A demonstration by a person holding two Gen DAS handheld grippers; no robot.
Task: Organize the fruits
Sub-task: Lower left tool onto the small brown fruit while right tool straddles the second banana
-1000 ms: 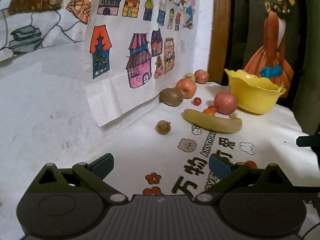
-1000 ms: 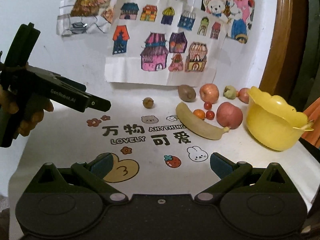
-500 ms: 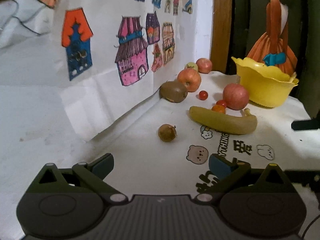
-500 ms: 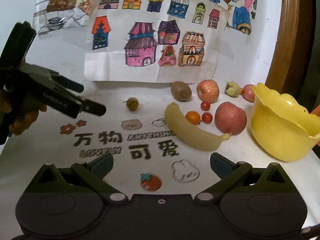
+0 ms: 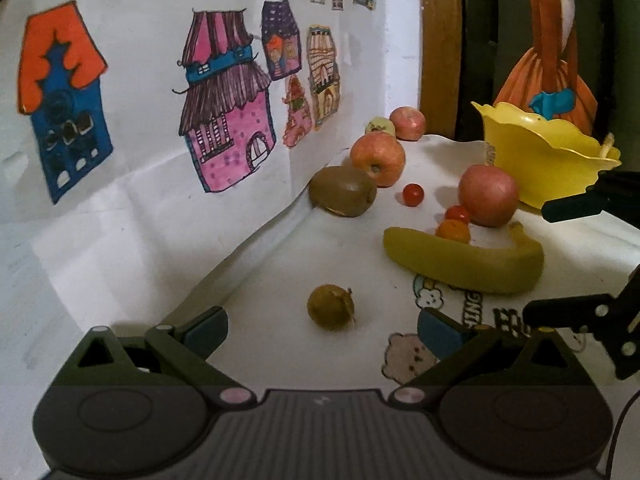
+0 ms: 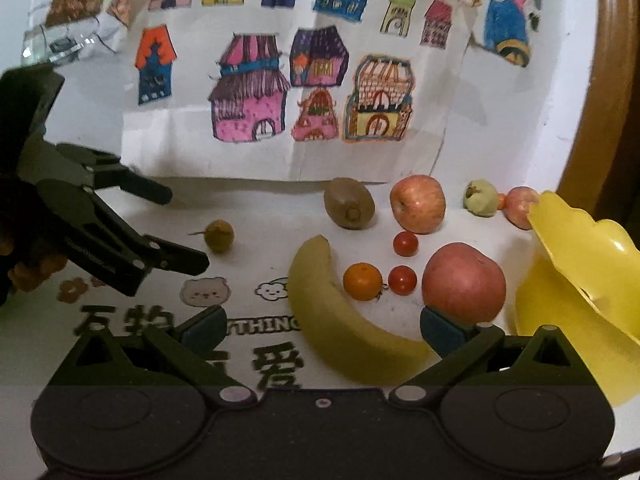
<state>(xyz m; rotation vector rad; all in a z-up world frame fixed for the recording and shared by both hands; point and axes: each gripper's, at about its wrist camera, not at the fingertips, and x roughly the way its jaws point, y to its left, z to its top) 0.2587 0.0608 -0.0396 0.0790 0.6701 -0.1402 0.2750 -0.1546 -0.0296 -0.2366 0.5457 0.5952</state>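
A small brown fruit (image 5: pixel 330 307) lies on the white cloth just ahead of my open left gripper (image 5: pixel 322 328), between its fingers' lines. The right wrist view shows that left gripper (image 6: pixel 186 228) open beside the same fruit (image 6: pixel 219 235). My right gripper (image 6: pixel 320 328) is open, low over the banana (image 6: pixel 340 312), whose near end lies between its blue pads. A big red apple (image 6: pixel 464 282) sits by the right pad. The yellow bowl (image 6: pixel 580 280) stands at the right. A kiwi (image 6: pixel 349 203) and another apple (image 6: pixel 418 203) rest by the wall.
Two cherry tomatoes (image 6: pixel 405 243) and a small orange fruit (image 6: pixel 363 281) lie between banana and apples. A green fruit (image 6: pixel 480 197) and a third apple (image 6: pixel 520 206) sit in the back corner. Paper drawings (image 6: pixel 280 92) hang on the wall, with a wooden frame (image 6: pixel 600 80) at the right.
Both grippers have moved forward toward the fruit. The left one has closed in on the small brown fruit, the right one on the banana. Both stayed open.
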